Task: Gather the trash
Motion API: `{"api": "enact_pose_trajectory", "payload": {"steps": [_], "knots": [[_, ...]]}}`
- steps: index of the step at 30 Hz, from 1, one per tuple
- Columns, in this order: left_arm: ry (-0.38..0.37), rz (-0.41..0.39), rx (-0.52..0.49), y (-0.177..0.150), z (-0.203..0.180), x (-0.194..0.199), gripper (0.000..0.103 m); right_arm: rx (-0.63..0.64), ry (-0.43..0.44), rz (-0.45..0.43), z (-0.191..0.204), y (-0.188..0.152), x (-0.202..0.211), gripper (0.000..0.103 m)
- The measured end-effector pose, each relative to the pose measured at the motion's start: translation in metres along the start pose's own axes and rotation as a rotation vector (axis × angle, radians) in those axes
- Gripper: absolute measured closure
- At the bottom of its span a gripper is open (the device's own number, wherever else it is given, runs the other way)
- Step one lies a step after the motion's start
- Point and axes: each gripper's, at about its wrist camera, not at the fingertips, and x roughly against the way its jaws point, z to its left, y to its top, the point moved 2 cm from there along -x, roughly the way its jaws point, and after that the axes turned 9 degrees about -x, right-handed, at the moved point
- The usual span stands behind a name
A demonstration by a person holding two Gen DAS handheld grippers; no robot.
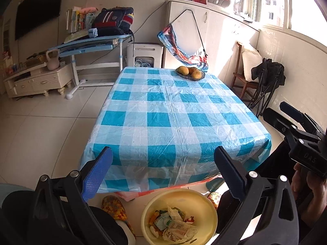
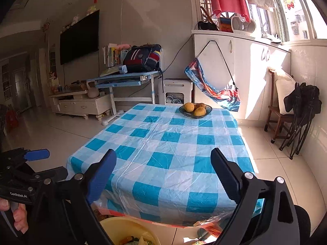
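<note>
A yellow basin point(image 1: 206, 206) stands on the floor in front of the table, low in the left wrist view. It holds trash point(image 1: 173, 222): crumpled wrappers, paper and a clear plastic cup. My left gripper point(image 1: 163, 155) hangs above the basin, open, with nothing between its jaws. In the right wrist view only the basin's rim point(image 2: 114, 224) shows at the bottom edge. My right gripper point(image 2: 163, 155) is open and empty over the near end of the table point(image 2: 163, 143), which wears a blue-and-white checked cloth bare of trash.
A bowl of fruit point(image 1: 190, 72) sits at the table's far end. Patterned slippers point(image 1: 114, 206) lie beside the basin. A wooden chair point(image 2: 278, 110) and a folded black chair point(image 2: 300, 118) stand at the right wall. A desk point(image 2: 124, 79) and a TV cabinet point(image 2: 79, 104) are far left.
</note>
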Motion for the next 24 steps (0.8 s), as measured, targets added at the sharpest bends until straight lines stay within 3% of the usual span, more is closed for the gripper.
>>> {"api": "enact_pose_trajectory", "payload": {"steps": [6, 11, 24], "knots": [[0.019, 0.019, 0.025, 0.002, 0.000, -0.002, 0.007, -0.008, -0.007, 0.005, -0.003, -0.004, 0.011, 0.012], [0.032, -0.011, 0.029, 0.004, -0.006, 0.008, 0.007, -0.016, -0.013, 0.006, -0.006, -0.007, 0.022, 0.011], [0.113, -0.033, -0.019, 0.000, -0.015, 0.021, 0.007, -0.008, -0.016, -0.018, -0.002, -0.014, 0.033, 0.008]]}}
